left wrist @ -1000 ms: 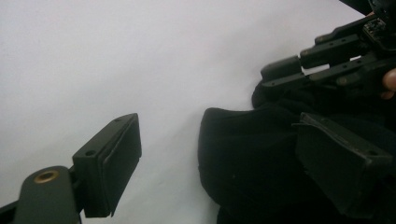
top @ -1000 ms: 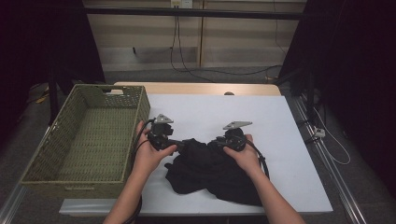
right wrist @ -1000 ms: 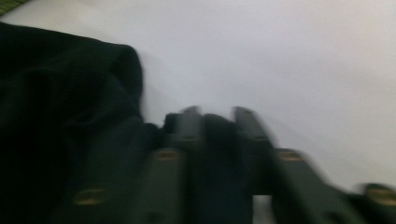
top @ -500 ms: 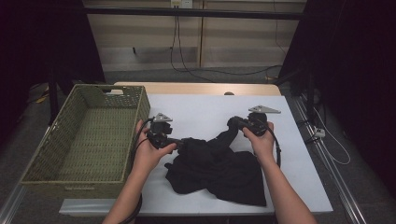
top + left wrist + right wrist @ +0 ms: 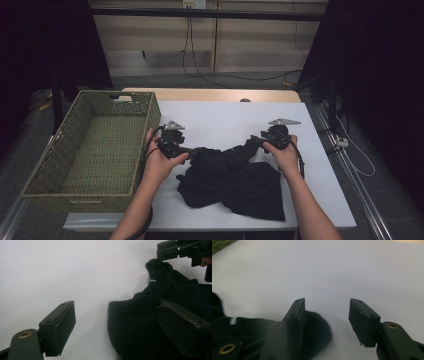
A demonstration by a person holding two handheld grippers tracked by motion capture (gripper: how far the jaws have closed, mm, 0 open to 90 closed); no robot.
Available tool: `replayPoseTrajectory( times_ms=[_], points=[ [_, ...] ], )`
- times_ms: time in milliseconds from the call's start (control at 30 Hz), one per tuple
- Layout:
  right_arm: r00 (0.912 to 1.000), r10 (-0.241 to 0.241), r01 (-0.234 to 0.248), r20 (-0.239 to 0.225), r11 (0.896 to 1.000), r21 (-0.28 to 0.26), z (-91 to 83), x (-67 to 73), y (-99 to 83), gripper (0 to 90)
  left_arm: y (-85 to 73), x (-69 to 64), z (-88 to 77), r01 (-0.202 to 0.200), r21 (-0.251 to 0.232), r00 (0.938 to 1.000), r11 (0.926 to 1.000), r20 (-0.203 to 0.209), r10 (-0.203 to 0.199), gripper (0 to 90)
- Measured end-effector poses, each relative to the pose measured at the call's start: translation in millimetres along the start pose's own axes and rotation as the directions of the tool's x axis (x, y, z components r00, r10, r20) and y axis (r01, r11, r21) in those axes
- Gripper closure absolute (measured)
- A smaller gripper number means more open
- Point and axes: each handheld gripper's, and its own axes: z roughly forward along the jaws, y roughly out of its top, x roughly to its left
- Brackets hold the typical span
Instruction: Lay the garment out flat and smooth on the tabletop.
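In the high view a black garment point(image 5: 235, 177) lies crumpled on the white table point(image 5: 220, 120), low and centre in the frame, with a woven basket point(image 5: 85, 145) standing at the left edge of the table. The left gripper point(image 5: 192, 150) sits at the garment's upper left corner and the right gripper point(image 5: 255, 141) at a stretched-out part near its upper right; the step in hand looks like spreading the cloth flat, and to do it well each gripper should take an outer edge and draw it outward, low over the table, so no fold gets trapped underneath. Whether the pads touch cloth cannot be told from this height. The left gripper view settles that side: its jaws stand wide apart, one pad over bare table at the lower left of the frame, the other over the garment point(image 5: 140, 325) at the lower right, neither pressing on it, and the right gripper point(image 5: 175, 250) appears at the upper right beside the cloth's tip. The right gripper view shows its jaws have just been opening: they stand apart with only bare table between them, and the garment point(image 5: 244, 326) lies at the lower left, just beside and behind the left-hand pad, so the cloth is released.
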Motion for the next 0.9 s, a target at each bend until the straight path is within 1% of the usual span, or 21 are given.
replayPoseTrajectory(
  times_ms=[33, 67, 133, 167, 200, 233, 267, 300, 333, 367, 467, 500, 533, 567, 600, 633, 733, 800, 833, 867, 900],
  points=[
    [0.9996, -0.010, 0.010, -0.025, 1.000, 0.027, 2.5, 1.6, -1.0, 47.7, 0.0, -0.1, 0.2, 0.006, -0.002, 1.0000, 1.0000, -0.001, -0.006, 14.9],
    [0.9989, -0.037, 0.038, -0.030, 0.998, 0.052, 5.3, 4.6, -2.3, 47.7, -0.1, -0.4, 1.0, 0.023, -0.010, 0.9997, 0.9997, 0.000, -0.023, 14.9],
    [0.9971, -0.071, 0.073, -0.026, 0.993, 0.089, 11.0, 9.1, -4.9, 47.8, 0.0, -0.1, 1.3, 0.027, -0.003, 0.9996, 0.9996, 0.001, -0.027, 14.9],
    [0.9966, -0.082, 0.083, -0.011, 0.992, 0.092, 13.3, 9.6, -6.1, 51.3, 0.2, 0.4, 1.1, 0.016, 0.001, 0.9999, 0.9999, 0.001, -0.016, 14.9],
    [0.9967, -0.080, 0.078, 0.017, 0.993, 0.091, 13.4, 10.5, -5.9, 58.2, -0.1, -0.6, 1.7, 0.030, 0.000, 0.9995, 0.9995, 0.007, -0.030, 14.9],
    [0.9957, -0.090, 0.087, 0.022, 0.992, 0.096, 12.7, 10.2, -5.0, 69.8, 0.0, -0.7, 1.8, 0.030, -0.001, 0.9995, 0.9995, 0.007, -0.030, 14.9],
    [0.9975, -0.070, 0.070, 0.001, 0.992, 0.100, 12.0, 11.1, -4.8, 78.7, 0.6, -0.1, 1.9, 0.021, -0.005, 0.9998, 0.9998, -0.003, -0.021, 14.9],
    [0.9982, -0.056, 0.058, -0.024, 0.993, 0.104, 11.6, 12.6, -6.0, 80.3, 1.3, 0.2, 2.2, 0.021, -0.008, 0.9998, 0.9997, -0.006, -0.021, 14.8],
    [0.9974, -0.064, 0.067, -0.031, 0.992, 0.103, 10.6, 13.3, -6.3, 81.5, 2.3, 0.9, 1.9, 0.015, -0.004, 0.9999, 0.9999, -0.008, -0.015, 14.8],
    [0.9978, -0.058, 0.061, -0.034, 0.993, 0.099, 9.1, 14.1, -6.1, 82.0, 3.6, 0.6, 2.7, 0.026, -0.019, 0.9996, 0.9995, -0.008, -0.027, 14.6],
    [0.9996, -0.016, 0.016, -0.022, 1.000, 0.006, -2.4, 14.3, -1.0, 82.7, 9.0, 2.0, 2.6, 0.017, -0.013, 0.9998, 0.9998, -0.009, -0.017, 14.7],
    [0.9998, -0.013, 0.012, -0.017, 1.000, -0.027, -6.2, 13.6, 1.4, 82.7, 11.0, 1.7, 3.3, 0.025, -0.021, 0.9996, 0.9995, -0.009, -0.025, 14.7],
    [1.0000, -0.008, 0.007, -0.004, 0.998, -0.063, -11.7, 13.5, 4.4, 82.7, 13.8, 2.4, 4.4, 0.012, -0.020, 0.9999, 0.9997, -0.009, -0.012, 14.7],
    [0.9999, -0.010, 0.011, 0.010, 0.996, -0.091, -17.4, 13.4, 7.8, 82.7, 14.9, 2.1, 6.5, 0.018, -0.020, 0.9998, 0.9996, -0.010, -0.018, 14.8],
    [0.9997, -0.013, 0.015, 0.021, 0.995, -0.103, -20.4, 13.4, 9.3, 82.7, 16.3, 3.0, 10.4, 0.014, -0.010, 0.9999, 0.9999, -0.008, -0.014, 15.0],
    [0.9989, -0.015, 0.020, 0.045, 0.992, -0.121, -24.5, 12.7, 10.3, 82.7, 16.4, 2.7, 15.0, 0.032, -0.013, 0.9995, 0.9994, -0.007, -0.032, 15.3],
    [0.9989, 0.035, -0.030, 0.032, 0.989, -0.145, -28.3, 10.6, 9.5, 82.4, 14.7, 4.2, 25.2, 0.020, 0.021, 0.9997, 0.9996, 0.015, -0.021, 17.4],
    [0.9986, 0.029, -0.022, 0.045, 0.988, -0.150, -29.1, 10.6, 9.2, 82.4, 12.3, 3.0, 29.9, 0.030, 0.025, 0.9991, 0.9992, 0.028, -0.031, 18.7],
    [0.9985, 0.023, -0.015, 0.049, 0.987, -0.161, -29.2, 10.4, 9.6, 82.4, 10.7, 3.6, 32.2, 0.023, 0.028, 0.9994, 0.9993, 0.024, -0.024, 18.8],
    [0.9985, 0.028, -0.020, 0.047, 0.987, -0.158, -29.5, 10.7, 9.8, 82.4, 9.0, 4.1, 35.1, 0.039, 0.038, 0.9989, 0.9985, 0.024, -0.040, 18.9],
    [0.9985, 0.032, -0.024, 0.045, 0.987, -0.162, -29.2, 10.7, 9.7, 82.4, 7.1, 5.7, 37.5, 0.033, 0.047, 0.9992, 0.9983, 0.020, -0.034, 19.3]
  ],
)
